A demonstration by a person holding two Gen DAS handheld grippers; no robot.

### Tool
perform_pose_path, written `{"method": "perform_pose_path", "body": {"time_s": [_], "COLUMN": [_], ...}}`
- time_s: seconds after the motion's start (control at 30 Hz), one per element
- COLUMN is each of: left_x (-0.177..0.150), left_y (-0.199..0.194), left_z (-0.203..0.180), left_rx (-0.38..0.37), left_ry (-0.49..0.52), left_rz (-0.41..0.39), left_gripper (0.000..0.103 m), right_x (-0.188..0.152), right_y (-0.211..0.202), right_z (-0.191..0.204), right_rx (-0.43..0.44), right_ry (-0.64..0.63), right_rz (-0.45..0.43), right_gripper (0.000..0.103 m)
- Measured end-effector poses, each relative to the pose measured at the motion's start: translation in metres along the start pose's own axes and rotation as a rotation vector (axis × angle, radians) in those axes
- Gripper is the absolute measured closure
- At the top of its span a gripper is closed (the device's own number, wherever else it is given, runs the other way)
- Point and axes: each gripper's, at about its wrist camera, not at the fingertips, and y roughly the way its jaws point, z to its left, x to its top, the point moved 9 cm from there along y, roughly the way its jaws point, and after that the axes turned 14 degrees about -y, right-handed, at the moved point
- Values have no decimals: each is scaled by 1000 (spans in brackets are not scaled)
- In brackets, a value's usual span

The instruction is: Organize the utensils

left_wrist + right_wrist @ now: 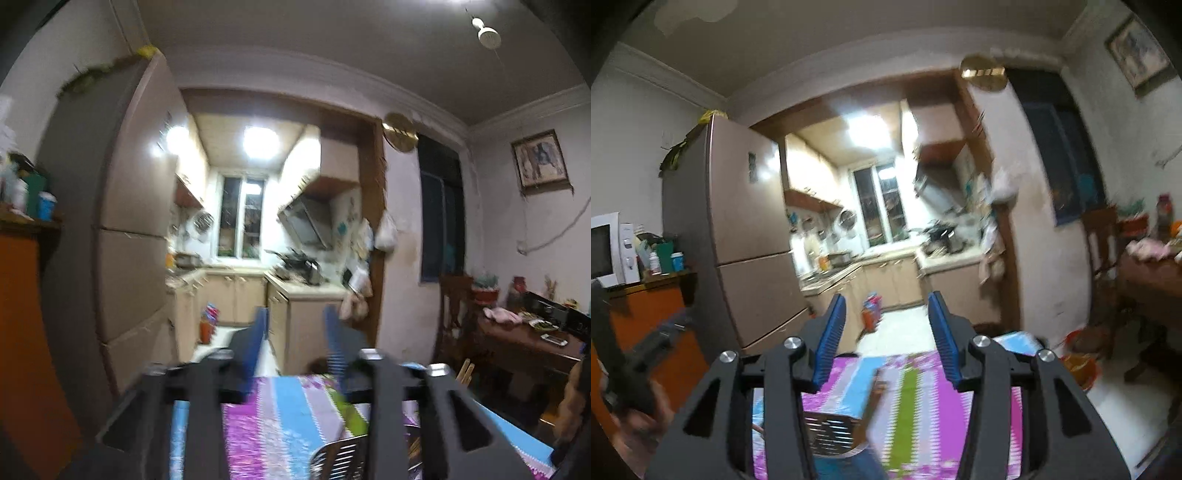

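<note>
Both views are pretty blurry. The left tongs [295, 341] sit partly open with nothing between the blue pads, hovering over the table [280, 417] with its striped pink, blue and green cloth. The right tongs [886, 339] are the same, gaping and empty. The slotted metal utensil holder [831, 434] stands on the table right below the right tongs, at the near edge. Past the table's far end there's the fridge [746, 229] and the kitchen doorway beside it.
</note>
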Motion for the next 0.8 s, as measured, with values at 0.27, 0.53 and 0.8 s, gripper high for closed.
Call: {"method": "perform_pose_path", "body": {"time_s": [0.27, 0.53, 0.8], "left_x": [-4, -80, -128], "left_y": [-135, -191, -205], "left_z": [-8, -31, -36], "left_rx": [164, 210, 272], "left_ry": [126, 132, 136], "left_rz": [-49, 164, 271], "left_gripper": [5, 5, 5], "right_x": [-10, -75, -108], "right_y": [-136, -181, -183], "right_z": [-19, 9, 53], "right_rx": [-165, -264, -200], "right_ry": [-91, -105, -166], "right_rz": [-55, 136, 205], "right_gripper": [5, 5, 5]}}
